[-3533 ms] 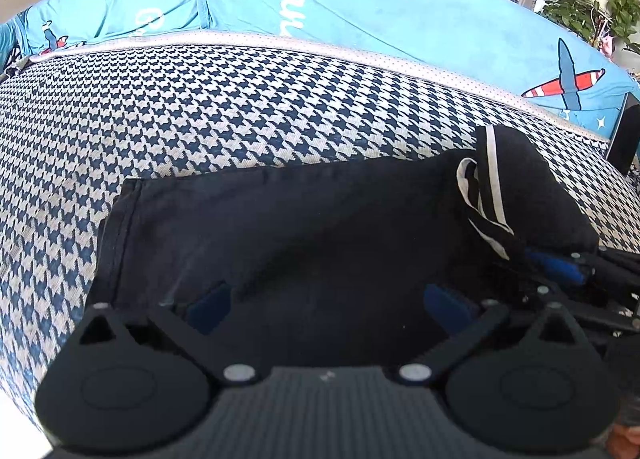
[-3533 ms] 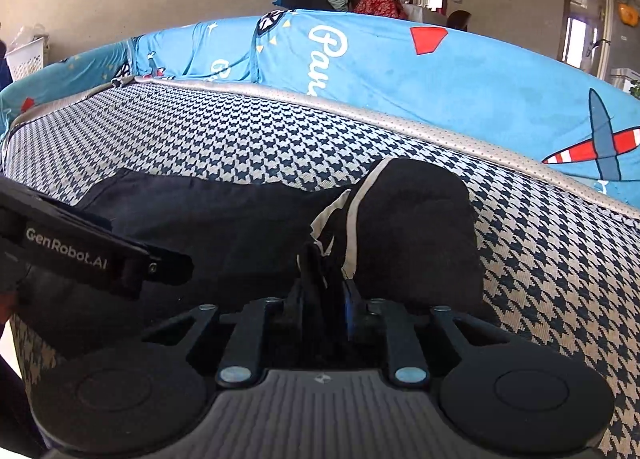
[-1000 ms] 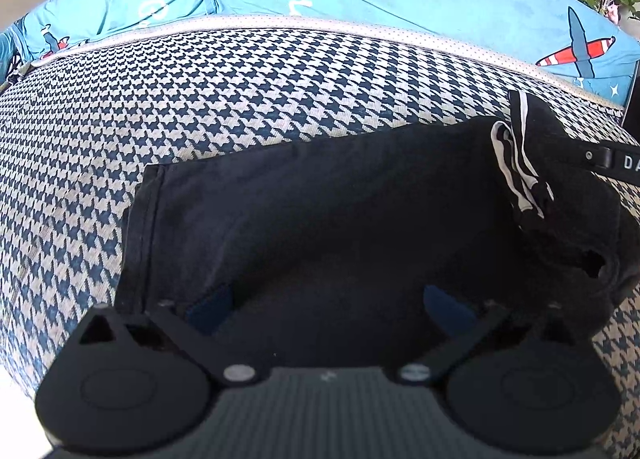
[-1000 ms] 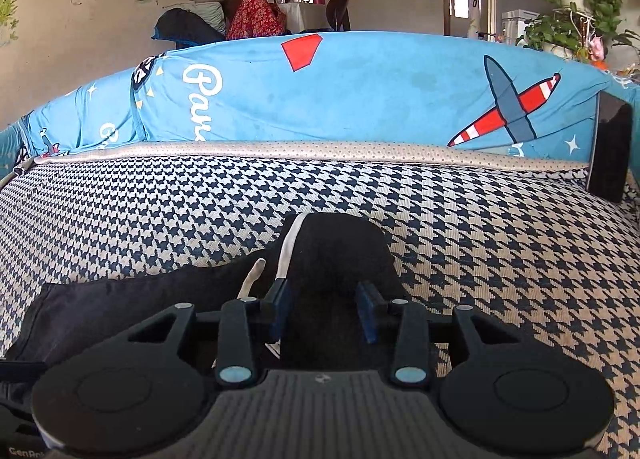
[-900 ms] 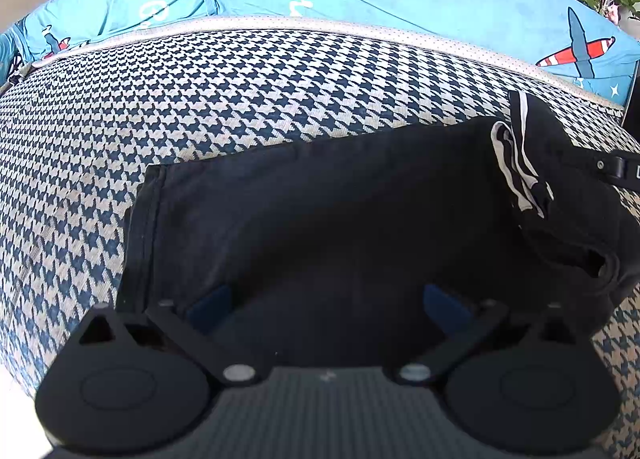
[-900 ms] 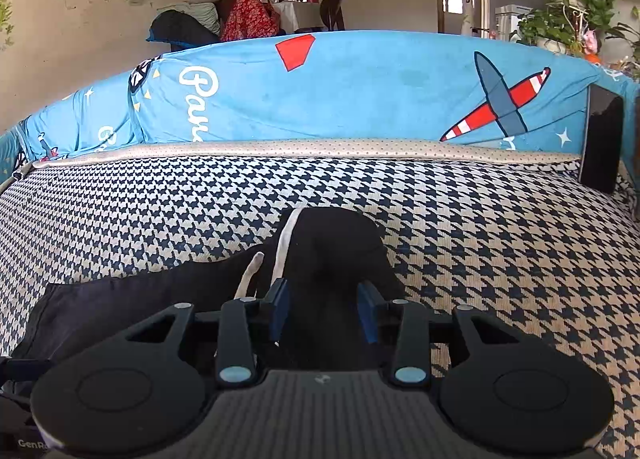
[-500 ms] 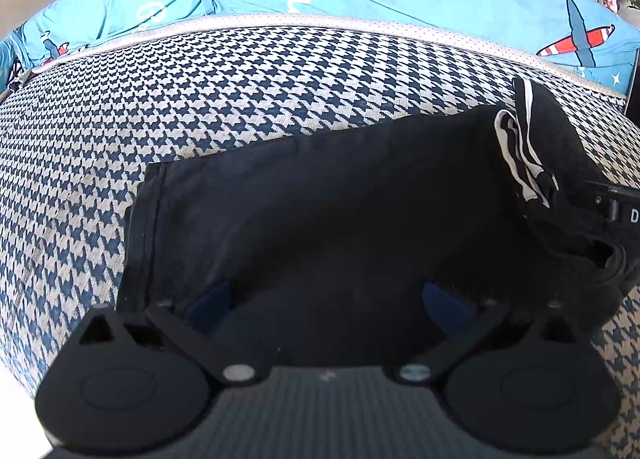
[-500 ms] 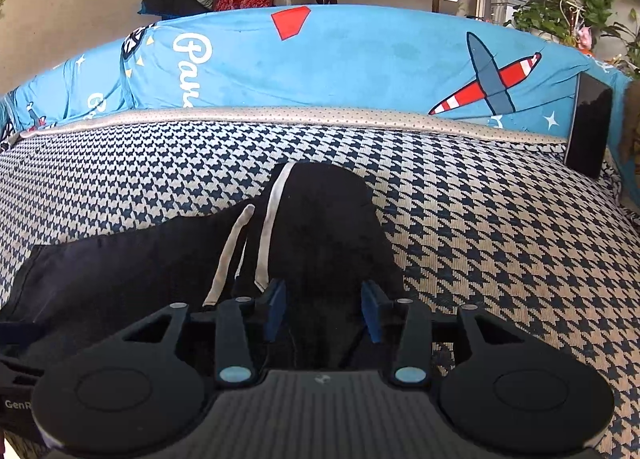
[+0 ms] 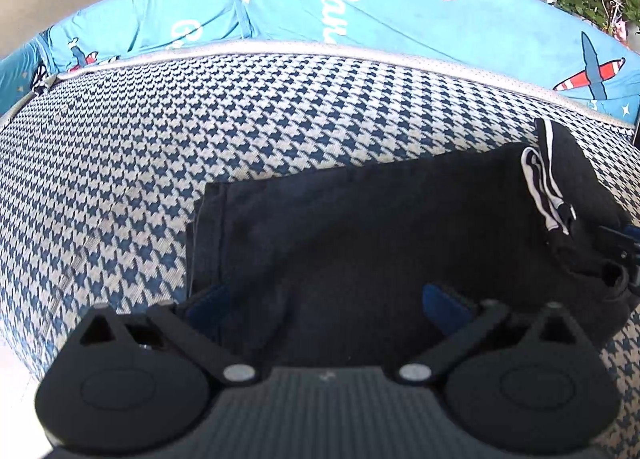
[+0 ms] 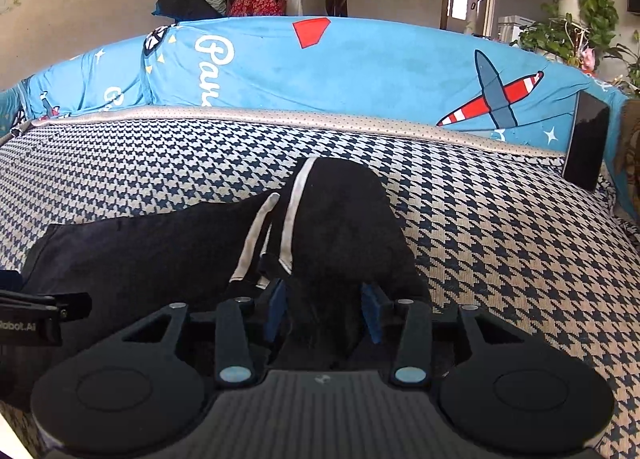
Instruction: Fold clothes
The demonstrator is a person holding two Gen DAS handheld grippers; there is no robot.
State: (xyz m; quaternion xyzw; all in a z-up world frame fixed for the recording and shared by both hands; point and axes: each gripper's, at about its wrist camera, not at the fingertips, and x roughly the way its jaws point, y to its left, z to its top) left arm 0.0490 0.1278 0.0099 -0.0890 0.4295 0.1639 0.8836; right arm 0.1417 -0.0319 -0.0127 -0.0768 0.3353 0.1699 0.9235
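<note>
Change since a few seconds back: the right gripper [image 10: 322, 309] was then pinched tight on the bunched end of the black fabric garment with white side stripes [image 9: 380, 227]; now its blue pads stand partly apart, straddling that bunch, and I can't confirm they press on the cloth. The opening crept up only slightly in the last second, so I read it as let go, not mid-release. The left gripper [image 9: 320, 299] is wide apart, pads over the near edge of the flat part, gripping nothing. In the left wrist view the garment sits further right in frame than a second ago, hemmed left edge now nearer centre, so that hand has slid sideways along it. Garment lies lengthwise across the houndstooth navy-and-cream seat cover [image 9: 200, 131]: left part flat, right end humped, stripes showing at the fold. Judgement: one end has been laid over and dropped; the hump needs flattening or regripping before the next fold. Room: blue printed cover with plane motifs [image 10: 360, 71] on the backrest, dark flat phone-like slab [image 10: 586, 139] leaning at its right end, potted green plants [image 10: 576, 19] and doorways behind.
</note>
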